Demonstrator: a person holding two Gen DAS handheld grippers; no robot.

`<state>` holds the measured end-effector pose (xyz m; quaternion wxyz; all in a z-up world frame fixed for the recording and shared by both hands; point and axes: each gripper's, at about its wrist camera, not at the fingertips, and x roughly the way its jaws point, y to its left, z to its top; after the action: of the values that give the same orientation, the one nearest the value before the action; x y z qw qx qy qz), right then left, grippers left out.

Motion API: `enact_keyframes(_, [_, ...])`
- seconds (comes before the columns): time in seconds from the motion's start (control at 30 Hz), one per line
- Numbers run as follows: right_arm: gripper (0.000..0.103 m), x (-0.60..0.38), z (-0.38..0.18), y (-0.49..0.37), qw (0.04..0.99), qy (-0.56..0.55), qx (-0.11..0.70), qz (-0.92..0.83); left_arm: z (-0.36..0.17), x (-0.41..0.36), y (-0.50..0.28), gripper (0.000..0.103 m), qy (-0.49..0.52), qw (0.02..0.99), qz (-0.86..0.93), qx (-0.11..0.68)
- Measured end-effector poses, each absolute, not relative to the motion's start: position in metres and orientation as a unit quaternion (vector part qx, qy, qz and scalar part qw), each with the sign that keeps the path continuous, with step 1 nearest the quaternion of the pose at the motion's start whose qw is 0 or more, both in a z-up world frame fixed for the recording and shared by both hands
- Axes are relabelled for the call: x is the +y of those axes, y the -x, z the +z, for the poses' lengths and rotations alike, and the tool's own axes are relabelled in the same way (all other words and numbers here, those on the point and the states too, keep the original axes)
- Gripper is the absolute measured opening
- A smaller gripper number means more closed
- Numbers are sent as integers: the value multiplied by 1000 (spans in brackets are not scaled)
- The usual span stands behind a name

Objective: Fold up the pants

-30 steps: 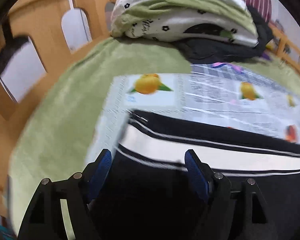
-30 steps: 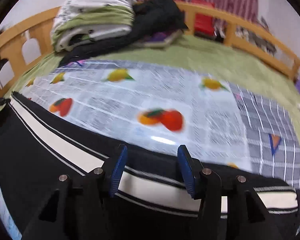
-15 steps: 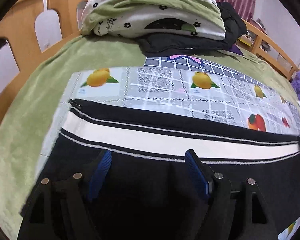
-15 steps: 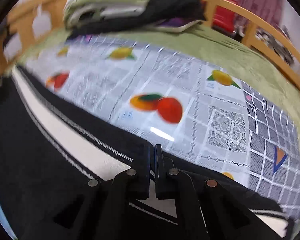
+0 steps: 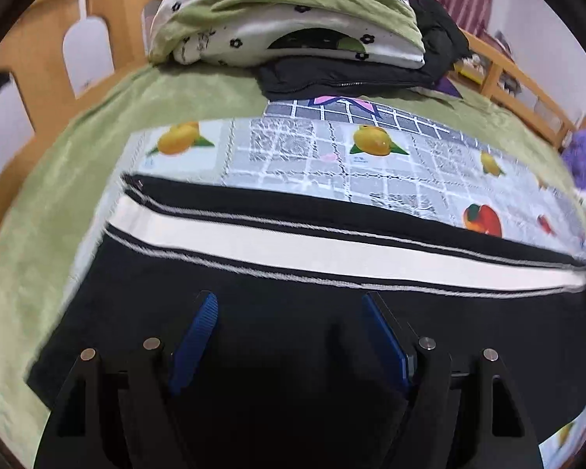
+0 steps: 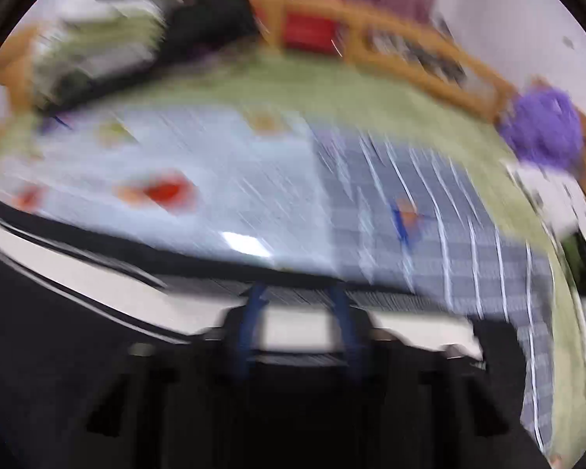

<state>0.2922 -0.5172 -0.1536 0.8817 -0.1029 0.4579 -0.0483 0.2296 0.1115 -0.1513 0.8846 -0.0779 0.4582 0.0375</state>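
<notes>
No legible text or labels anywhere.

Right wrist view is smeared all over: the fruit-print plastic mat (image 6: 222, 179), stacked bedding (image 6: 97, 35) and fuzzy purple thing (image 6: 543, 129) are just streaks. In the left view, the black pants with the white side stripe (image 5: 293, 250) run off the bottom and right edges.

Spread left hand-held gripper (image 5: 289, 305) above pants (image 5: 293, 250)

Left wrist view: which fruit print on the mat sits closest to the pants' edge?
The red fruit print at right, nearly touching the pants. The yellow prints, one far left and one mid, lie further up the mat.
</notes>
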Motion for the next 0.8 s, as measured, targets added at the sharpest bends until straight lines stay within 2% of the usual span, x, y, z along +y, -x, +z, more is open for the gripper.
enact_keyframes(0.03, [11, -523, -175, -301, 864, 114, 487, -60, -154, 110, -232, 74, 86, 880, 42, 466])
enact_keyframes(0.1, [10, -524, -177, -302, 879, 117, 460, -51, -155, 109, -232, 74, 96, 875, 43, 472])
enact_keyframes(0.2, [10, -537, -161, -305, 876, 49, 476, -57, -145, 110, -221, 74, 89, 881, 48, 462])
enact_keyframes(0.3, [14, -537, -138, -281, 900, 10, 431, -61, -136, 115, -204, 74, 72, 887, 65, 452])
enact_keyframes(0.43, [17, -493, -129, -269, 907, 10, 420, 8, -139, 122, -191, 74, 95, 876, 61, 469])
enact_keyframes(0.47, [20, -482, -132, -271, 907, 15, 421, 18, -139, 124, -188, 74, 101, 873, 63, 472])
enact_keyframes(0.6, [20, -457, -180, -299, 875, 51, 481, 6, -135, 131, -167, 74, 102, 876, 71, 466])
enact_keyframes(0.63, [22, -458, -184, -300, 883, 42, 467, 2, -135, 135, -160, 74, 100, 875, 79, 467])
enact_keyframes(0.8, [22, -467, -158, -285, 880, -28, 474, -24, -137, 160, -118, 74, 119, 875, 96, 460])
